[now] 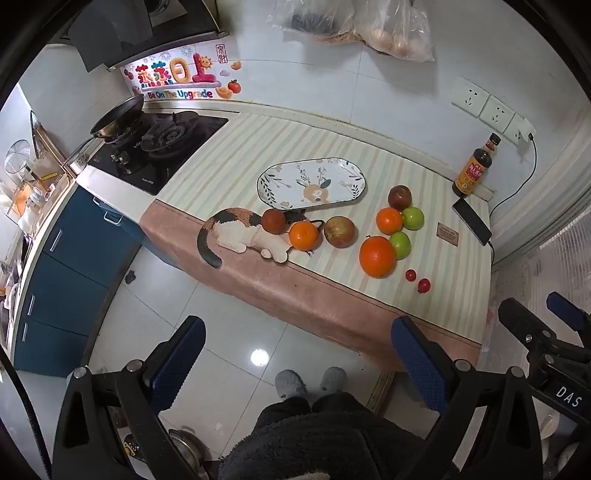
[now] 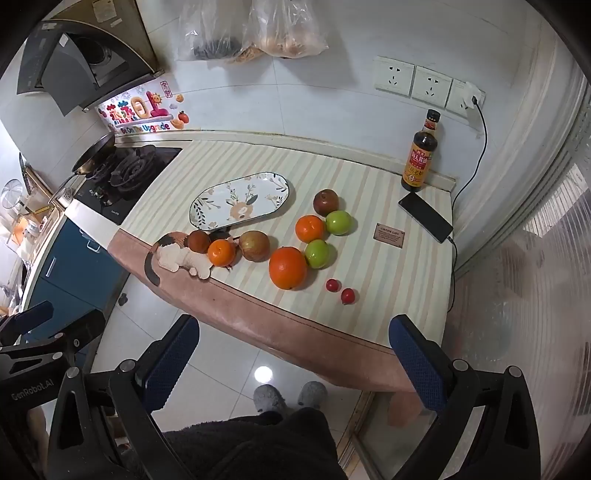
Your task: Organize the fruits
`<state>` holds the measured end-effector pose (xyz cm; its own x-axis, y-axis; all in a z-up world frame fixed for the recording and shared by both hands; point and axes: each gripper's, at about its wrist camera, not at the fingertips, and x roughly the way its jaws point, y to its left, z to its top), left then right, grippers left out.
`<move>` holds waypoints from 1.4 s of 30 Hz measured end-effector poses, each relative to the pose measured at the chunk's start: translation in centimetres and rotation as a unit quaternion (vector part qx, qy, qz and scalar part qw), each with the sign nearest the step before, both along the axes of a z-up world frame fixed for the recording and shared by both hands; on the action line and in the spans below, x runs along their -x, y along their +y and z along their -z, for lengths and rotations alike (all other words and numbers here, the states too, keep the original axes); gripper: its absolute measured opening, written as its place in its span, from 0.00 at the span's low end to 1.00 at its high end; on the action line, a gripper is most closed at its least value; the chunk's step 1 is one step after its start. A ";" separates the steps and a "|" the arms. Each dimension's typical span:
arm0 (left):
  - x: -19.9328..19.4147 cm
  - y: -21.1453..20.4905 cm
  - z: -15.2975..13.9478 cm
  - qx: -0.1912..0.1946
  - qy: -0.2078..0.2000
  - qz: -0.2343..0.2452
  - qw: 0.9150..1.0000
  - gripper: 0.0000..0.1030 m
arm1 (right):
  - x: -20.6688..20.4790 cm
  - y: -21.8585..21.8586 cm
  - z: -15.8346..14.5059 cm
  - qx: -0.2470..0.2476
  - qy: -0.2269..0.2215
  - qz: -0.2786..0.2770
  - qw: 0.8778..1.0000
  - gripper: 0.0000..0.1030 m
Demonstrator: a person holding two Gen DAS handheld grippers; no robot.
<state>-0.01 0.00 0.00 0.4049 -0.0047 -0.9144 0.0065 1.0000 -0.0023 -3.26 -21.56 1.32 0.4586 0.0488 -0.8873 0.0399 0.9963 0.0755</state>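
Note:
An empty oval floral plate (image 1: 312, 182) (image 2: 239, 203) lies on the striped counter. Loose fruit lies in front of it: a big orange (image 1: 377, 256) (image 2: 287, 267), two smaller oranges (image 1: 303, 235) (image 1: 388, 220), two green apples (image 1: 412, 218) (image 1: 400, 244), red-brown apples (image 1: 339, 231) (image 1: 399, 197) (image 1: 273, 220) and two small red fruits (image 1: 410, 274) (image 1: 424, 285). My left gripper (image 1: 297, 363) is open and empty, held back from the counter above the floor. My right gripper (image 2: 291, 363) is also open and empty, held back the same way.
A sauce bottle (image 2: 420, 152) and a phone (image 2: 424, 216) on a charging cable stand at the counter's far right. A gas hob (image 1: 159, 142) with a pan (image 1: 117, 115) is at the left. Plastic bags (image 2: 251, 27) hang on the wall. The person's slippers (image 2: 290, 395) are below.

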 end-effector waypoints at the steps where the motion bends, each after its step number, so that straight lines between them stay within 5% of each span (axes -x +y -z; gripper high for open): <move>1: 0.0 0.0 0.0 0.002 0.002 0.000 1.000 1.00 | 0.0 0.0 -0.1 0.006 -0.001 0.001 1.000 1.00; 42: -0.3 -0.4 -0.4 -0.002 0.002 0.001 1.000 1.00 | -0.6 -0.6 0.4 0.007 0.003 0.006 1.000 1.00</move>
